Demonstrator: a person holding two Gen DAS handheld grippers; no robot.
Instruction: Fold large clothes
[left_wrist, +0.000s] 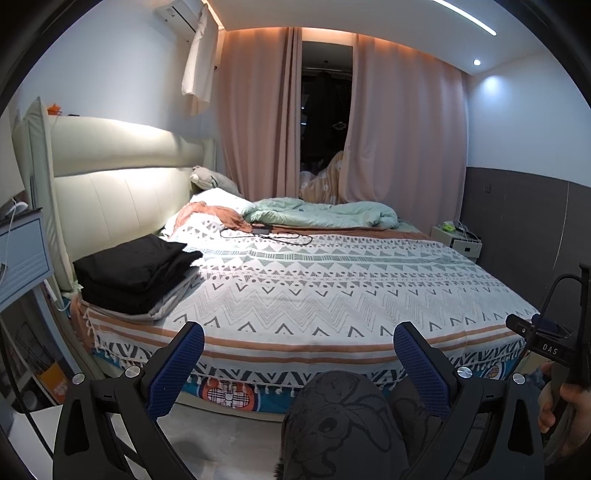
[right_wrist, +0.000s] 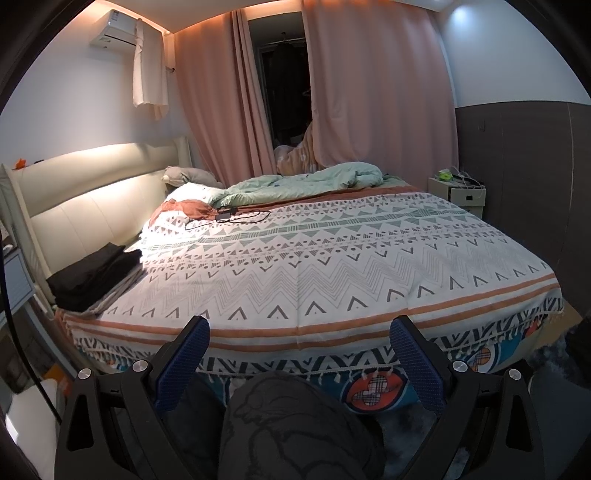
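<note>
Two claws wait in front of the bed.

The left claw (left_wrist: 298, 345) and the right claw (right_wrist: 300, 339) are both spread wide, with nothing between their blue fingers. A knee in dark printed pants (left_wrist: 343, 413) sits just below them. A pile of folded black clothes (left_wrist: 135, 273) lies on the bed's (left_wrist: 332, 288) near left corner, by the headboard (left_wrist: 122, 199). A green blanket (left_wrist: 325, 214) is bunched along the far edge, before pink curtains (left_wrist: 399, 129).

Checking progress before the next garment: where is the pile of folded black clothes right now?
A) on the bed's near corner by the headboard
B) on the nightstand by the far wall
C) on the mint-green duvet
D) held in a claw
A: the folded black clothes sit stacked on the patterned bedspread beside the cream headboard.
</note>
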